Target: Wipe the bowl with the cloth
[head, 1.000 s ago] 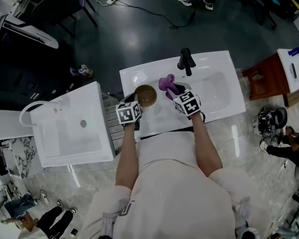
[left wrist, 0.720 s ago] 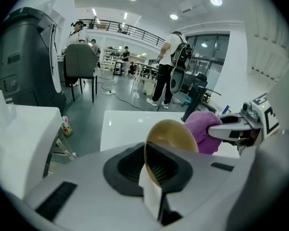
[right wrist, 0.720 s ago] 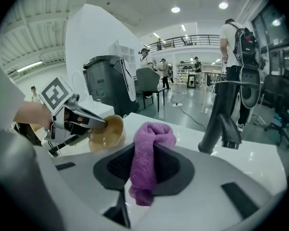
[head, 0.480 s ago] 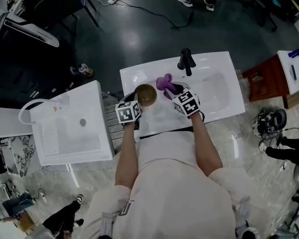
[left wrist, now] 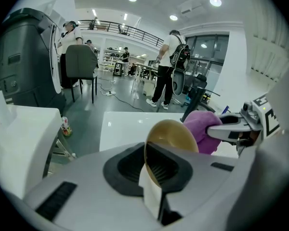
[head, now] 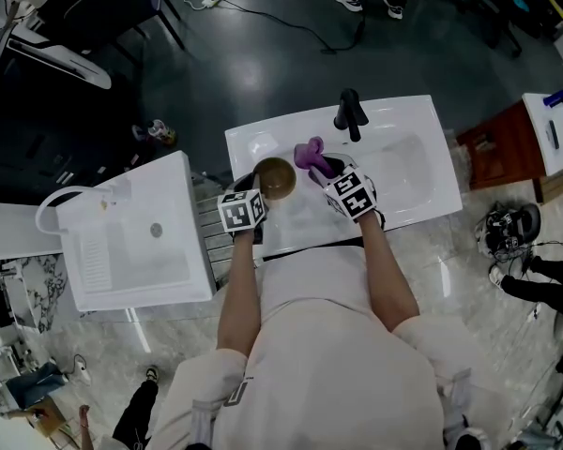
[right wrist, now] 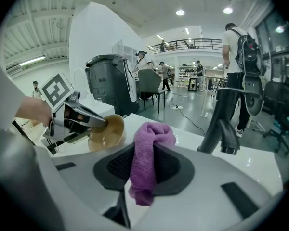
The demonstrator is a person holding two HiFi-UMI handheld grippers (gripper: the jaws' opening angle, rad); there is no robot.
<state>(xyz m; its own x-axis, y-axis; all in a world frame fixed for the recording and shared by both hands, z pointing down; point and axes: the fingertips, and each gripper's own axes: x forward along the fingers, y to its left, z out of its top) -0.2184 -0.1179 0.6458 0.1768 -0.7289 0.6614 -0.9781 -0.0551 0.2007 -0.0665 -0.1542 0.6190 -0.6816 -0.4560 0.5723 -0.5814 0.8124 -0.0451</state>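
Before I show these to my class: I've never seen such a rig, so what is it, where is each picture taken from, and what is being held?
There is no robot here. A person holds a pair of tongs in each hand. The top-down picture comes from a camera on their head. The other two come from cameras riding on the tongs themselves. The person stands at a white sink with a black tap. The left tongs are shut on the rim of a brown bowl. The right tongs are shut on a purple cloth, held just beside the bowl.
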